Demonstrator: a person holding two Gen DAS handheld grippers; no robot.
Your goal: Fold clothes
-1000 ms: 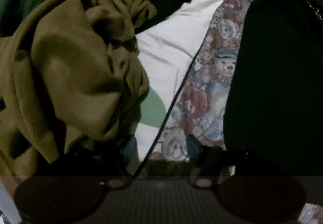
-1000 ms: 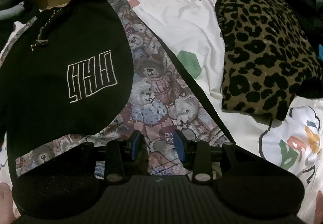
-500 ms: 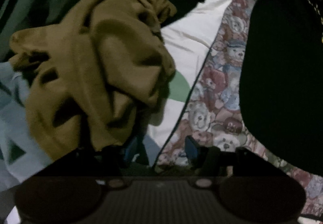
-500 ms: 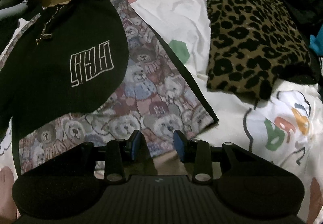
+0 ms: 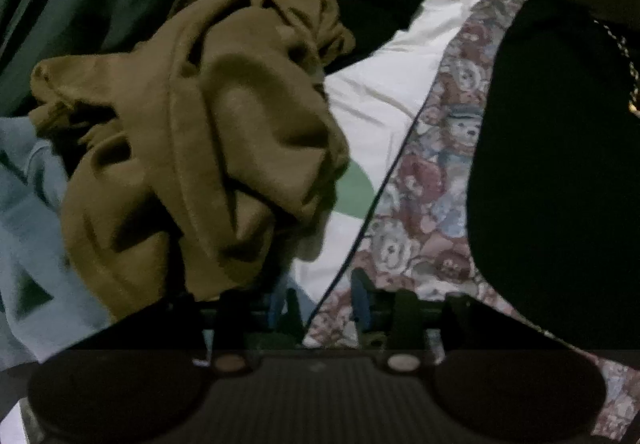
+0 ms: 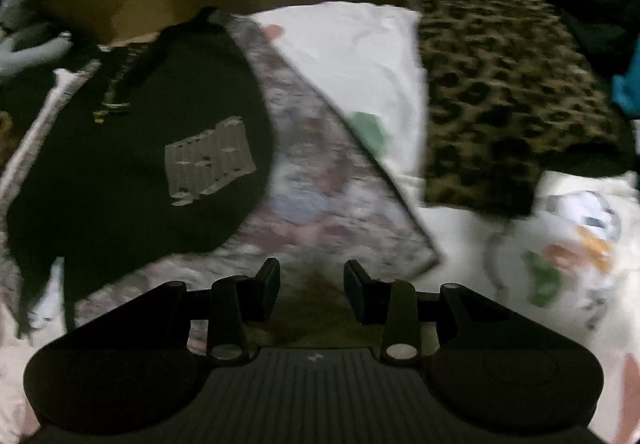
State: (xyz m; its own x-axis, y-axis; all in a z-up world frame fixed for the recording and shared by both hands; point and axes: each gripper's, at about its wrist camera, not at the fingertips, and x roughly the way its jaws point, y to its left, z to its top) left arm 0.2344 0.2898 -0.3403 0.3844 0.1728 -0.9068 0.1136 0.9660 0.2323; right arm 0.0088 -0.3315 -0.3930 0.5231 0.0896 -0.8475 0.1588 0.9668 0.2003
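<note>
1. The left gripper (image 5: pixel 320 300) hangs low over the bedsheet (image 5: pixel 376 100), fingers apart with nothing between them; a crumpled brown garment (image 5: pixel 208 148) bulges just beside its left finger.
2. The right gripper (image 6: pixel 312 284) is also spread and empty.
3. A black garment (image 6: pixel 132 172) lies on the teddy-bear cloth (image 6: pixel 320 204).
4. A leopard-print piece (image 6: pixel 504 84) sits folded to the right.

the left gripper (image 5: pixel 320 302) points forward and low, its two blue-padded fingers (image 5: pixel 362 298) set apart with a clear gap and nothing between them. the right gripper (image 6: pixel 311 288) also points forward, level, its dark fingers (image 6: pixel 269 280) spread apart and empty; its view is blurred.
</note>
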